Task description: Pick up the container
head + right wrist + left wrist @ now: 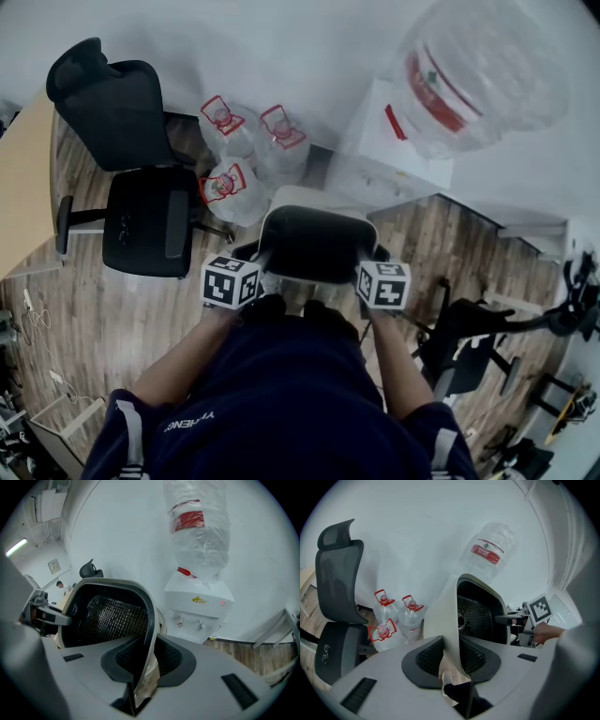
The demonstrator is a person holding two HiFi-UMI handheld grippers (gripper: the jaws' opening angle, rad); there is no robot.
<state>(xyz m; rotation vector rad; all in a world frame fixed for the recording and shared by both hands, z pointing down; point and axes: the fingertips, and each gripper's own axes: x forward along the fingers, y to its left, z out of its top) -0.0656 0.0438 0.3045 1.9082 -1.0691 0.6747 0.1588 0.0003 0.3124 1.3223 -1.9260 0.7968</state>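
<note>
The container [314, 239] is a cream bin with a black mesh lining, held up in front of the person between both grippers. My left gripper [261, 261] is shut on its left wall. In the left gripper view the cream wall [449, 620] runs between the dark pads [426, 660] of the left gripper [452, 657]. My right gripper [366, 261] is shut on the opposite wall. In the right gripper view the rim [149, 620] is pinched in the right gripper [146, 660]. Each gripper view shows the container's mesh inside [480, 616] [110, 616].
A white water dispenser [394, 150] with a large clear bottle [473, 75] stands ahead. Three clear jugs with red handles [246, 155] sit on the wood floor beside a black office chair [141, 178]. A desk [23, 187] is at left, dark equipment [487, 337] at right.
</note>
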